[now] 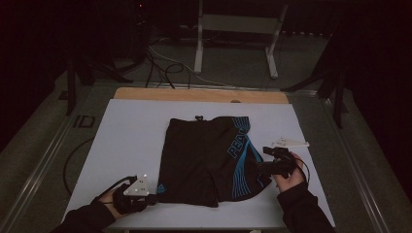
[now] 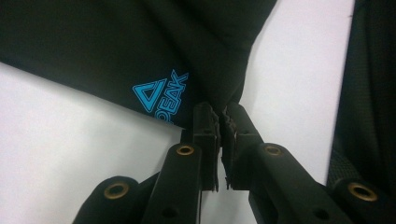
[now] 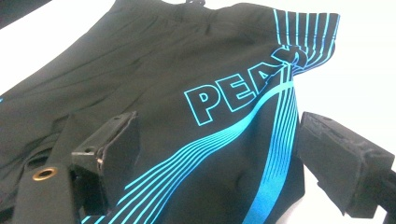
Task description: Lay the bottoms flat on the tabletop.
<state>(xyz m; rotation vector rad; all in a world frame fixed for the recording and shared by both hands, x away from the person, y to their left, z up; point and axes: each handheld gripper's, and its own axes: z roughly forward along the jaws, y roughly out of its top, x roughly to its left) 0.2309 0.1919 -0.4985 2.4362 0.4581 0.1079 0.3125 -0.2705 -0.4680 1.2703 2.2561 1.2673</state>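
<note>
Black swim shorts [image 1: 209, 160] with blue stripes are lying flat in the middle of the white counter [image 1: 131, 131], waistband at the far edge and leg hems toward me, so the long axis runs pretty much straight away from me.

Starting on the left: my left gripper [image 1: 145, 198] sits at the near-left hem corner. In the left gripper view its fingers [image 2: 205, 123] are pinched nearly together right where a fold of the black fabric [image 2: 140, 46] comes down to the tips, beside the little blue triangle logo [image 2: 150, 94]. I'd call that closed on the hem, though the cloth is so thin I can't see it between the pads.

Over on the right: my right gripper [image 1: 265, 159] is at the striped side of the right leg, just past the outer seam. Its fingers [image 3: 112, 144] stand wide apart, the striped cloth [image 3: 261, 140] spreads out between them, and neither pad is pressing on it.

So the left side's got its corner, and the right has the fabric directly in front and only needs to close, I reckon.
</note>
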